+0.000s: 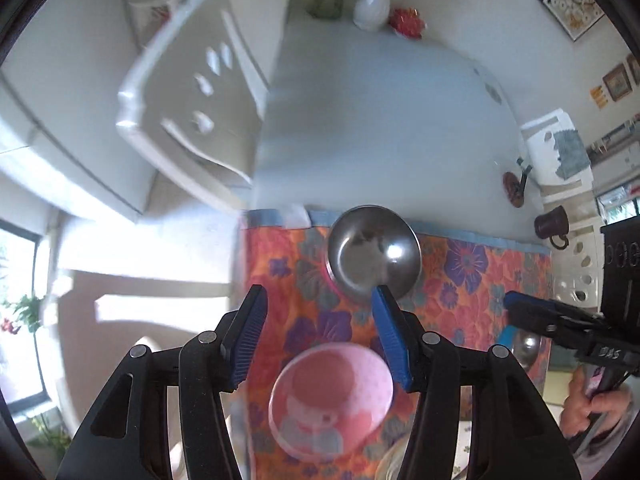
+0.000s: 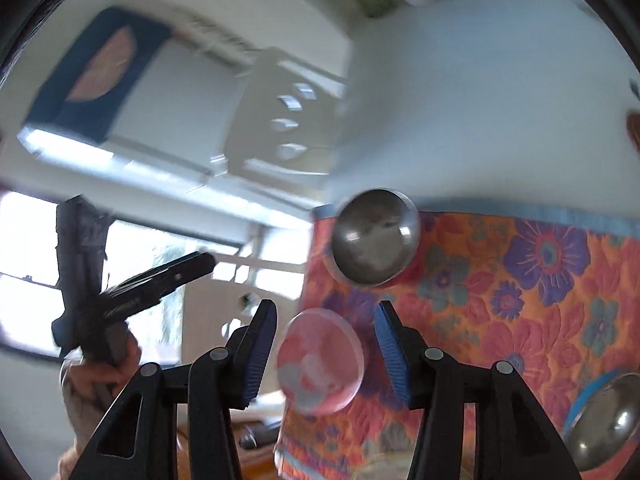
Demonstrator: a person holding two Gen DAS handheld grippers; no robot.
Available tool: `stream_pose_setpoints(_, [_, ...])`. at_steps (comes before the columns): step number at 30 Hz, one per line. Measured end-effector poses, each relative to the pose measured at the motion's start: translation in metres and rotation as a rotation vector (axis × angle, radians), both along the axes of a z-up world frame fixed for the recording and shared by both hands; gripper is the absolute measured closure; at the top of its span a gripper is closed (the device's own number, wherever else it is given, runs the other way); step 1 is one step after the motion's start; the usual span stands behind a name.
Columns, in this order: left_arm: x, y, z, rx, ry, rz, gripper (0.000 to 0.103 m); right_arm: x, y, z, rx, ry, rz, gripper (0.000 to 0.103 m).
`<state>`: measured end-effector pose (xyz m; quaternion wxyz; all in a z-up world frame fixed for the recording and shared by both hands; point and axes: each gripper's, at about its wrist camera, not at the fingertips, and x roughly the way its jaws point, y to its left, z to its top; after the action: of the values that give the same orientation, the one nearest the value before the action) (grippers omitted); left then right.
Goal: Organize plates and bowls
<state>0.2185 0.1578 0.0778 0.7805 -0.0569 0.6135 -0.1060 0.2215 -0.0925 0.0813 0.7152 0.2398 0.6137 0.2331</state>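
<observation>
A steel bowl sits near the far edge of the floral cloth, with a pink rim showing under it. A translucent pink bowl lies on the cloth nearer me. My left gripper hovers above the pink bowl, open, its blue pads clear of it. My right gripper also hangs open over the pink bowl with nothing gripped. Each gripper shows in the other's view: the right gripper and the left gripper. Another steel bowl rests on a blue plate.
The grey table stretches beyond the cloth, carrying a white vase of flowers, a red object and a dark mug. A white chair stands at the table's left side. The cloth's left edge drops off beside the pink bowl.
</observation>
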Motion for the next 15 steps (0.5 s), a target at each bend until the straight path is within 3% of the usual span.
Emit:
stream_pose_setpoints(2, [0.012,-0.01,-0.025,-0.004,0.025,-0.022,0.051,0.011,0.003,-0.028,-0.039,0.045,-0.049,0.054])
stream_pose_setpoints(6, [0.027,-0.029,-0.073,-0.018,0.092,-0.052,0.051,0.024,0.006,-0.072,-0.014,0.133,-0.119,0.054])
stream_pose_setpoints(15, [0.048,-0.04,-0.127,-0.02,0.161,-0.068,0.051,0.049,0.016,-0.132,-0.037,0.212,-0.166,0.054])
